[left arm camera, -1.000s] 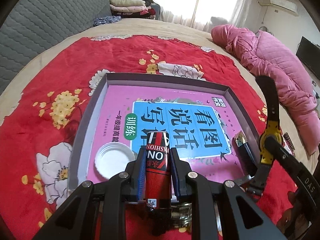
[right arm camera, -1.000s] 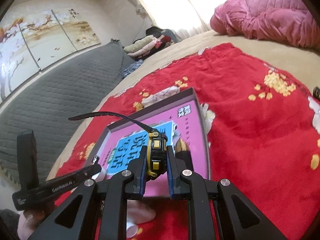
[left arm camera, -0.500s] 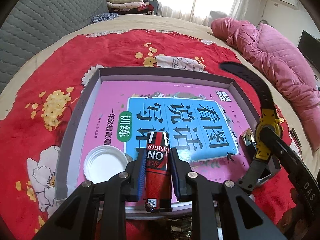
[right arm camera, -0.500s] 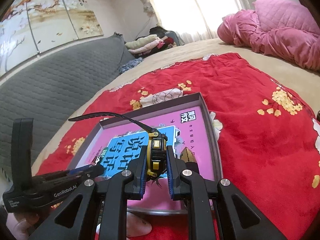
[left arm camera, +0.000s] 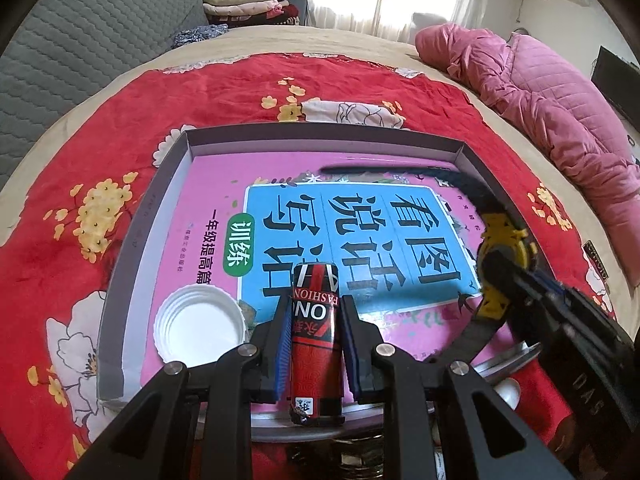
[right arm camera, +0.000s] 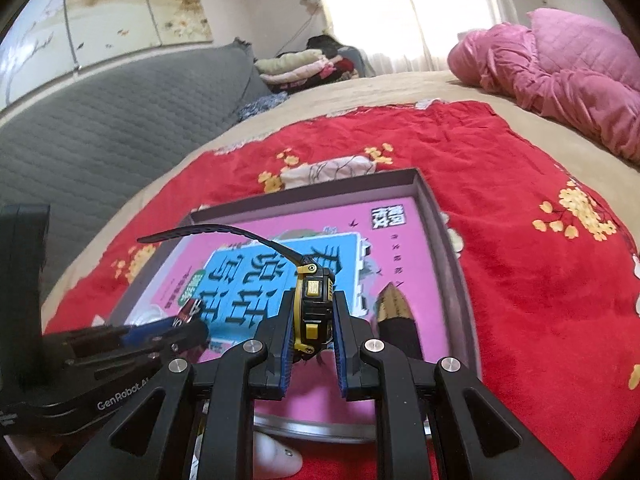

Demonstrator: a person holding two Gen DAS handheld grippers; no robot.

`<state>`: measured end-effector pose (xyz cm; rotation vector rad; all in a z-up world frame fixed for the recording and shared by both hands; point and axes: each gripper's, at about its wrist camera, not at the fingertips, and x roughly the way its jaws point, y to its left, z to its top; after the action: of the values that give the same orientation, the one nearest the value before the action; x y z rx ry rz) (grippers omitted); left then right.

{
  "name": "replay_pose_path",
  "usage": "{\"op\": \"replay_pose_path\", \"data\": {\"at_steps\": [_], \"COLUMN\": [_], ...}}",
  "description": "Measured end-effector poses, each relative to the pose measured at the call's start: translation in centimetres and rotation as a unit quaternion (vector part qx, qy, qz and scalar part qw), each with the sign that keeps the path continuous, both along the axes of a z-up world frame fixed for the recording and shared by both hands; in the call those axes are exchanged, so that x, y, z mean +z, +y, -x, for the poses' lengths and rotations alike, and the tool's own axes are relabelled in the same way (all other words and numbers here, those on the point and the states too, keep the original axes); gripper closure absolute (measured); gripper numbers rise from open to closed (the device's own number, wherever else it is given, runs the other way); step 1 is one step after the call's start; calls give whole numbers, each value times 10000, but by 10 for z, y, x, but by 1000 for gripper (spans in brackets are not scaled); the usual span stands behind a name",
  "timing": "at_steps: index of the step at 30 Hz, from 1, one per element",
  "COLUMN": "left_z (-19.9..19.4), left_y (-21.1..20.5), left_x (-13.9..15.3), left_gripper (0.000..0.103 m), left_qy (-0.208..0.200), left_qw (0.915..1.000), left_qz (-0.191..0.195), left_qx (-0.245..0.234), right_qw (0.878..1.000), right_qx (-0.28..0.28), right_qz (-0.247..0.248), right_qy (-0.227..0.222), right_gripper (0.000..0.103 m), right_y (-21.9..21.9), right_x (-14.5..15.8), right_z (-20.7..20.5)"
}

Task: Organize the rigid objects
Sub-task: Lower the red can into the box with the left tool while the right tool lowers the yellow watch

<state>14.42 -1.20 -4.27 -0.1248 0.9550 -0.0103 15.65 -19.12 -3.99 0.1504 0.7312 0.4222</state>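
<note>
My left gripper [left arm camera: 316, 316] is shut on a red and black cylinder [left arm camera: 316, 344] marked FASHION, held over the near edge of a grey box tray [left arm camera: 132, 240] lined with a pink and blue book [left arm camera: 352, 232]. My right gripper [right arm camera: 312, 328] is shut on a black and yellow watch [right arm camera: 312, 304], strap pointing left, held over the tray's [right arm camera: 456, 256] near right part. The watch [left arm camera: 500, 248] and right gripper show at right in the left wrist view. A white lid [left arm camera: 200, 324] lies in the tray's near left corner.
The tray sits on a red flowered cloth [left arm camera: 80, 184] on a bed. A black and gold pointed object [right arm camera: 394, 316] lies in the tray. A pink quilt [left arm camera: 560, 92] is at far right, folded clothes [left arm camera: 248, 4] at the back, a grey padded headboard [right arm camera: 100, 120] at left.
Both grippers have moved forward over the tray with their objects. The watch has swung in over the book from the right.
</note>
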Motion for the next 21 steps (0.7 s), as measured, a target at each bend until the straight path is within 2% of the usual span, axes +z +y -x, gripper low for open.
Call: {"op": "replay_pose_path", "data": {"at_steps": [6, 15, 21], "left_z": [0, -1, -2], "left_y": [1, 2, 5], "left_x": [-3, -3, -4], "left_gripper": [80, 80, 80], "left_qy": [27, 32, 35], "left_qw": [10000, 10000, 10000], "left_qz": [-18, -43, -44], "left_qx": [-6, 19, 42], "right_qw": [9994, 9926, 9911], "right_qx": [194, 350, 304], "right_qz": [235, 1154, 1261], "right_qy": [181, 130, 286], "right_gripper": [85, 85, 84], "right_y": [10, 27, 25], "right_x": [-5, -3, -6], "right_z": [-2, 2, -2]}}
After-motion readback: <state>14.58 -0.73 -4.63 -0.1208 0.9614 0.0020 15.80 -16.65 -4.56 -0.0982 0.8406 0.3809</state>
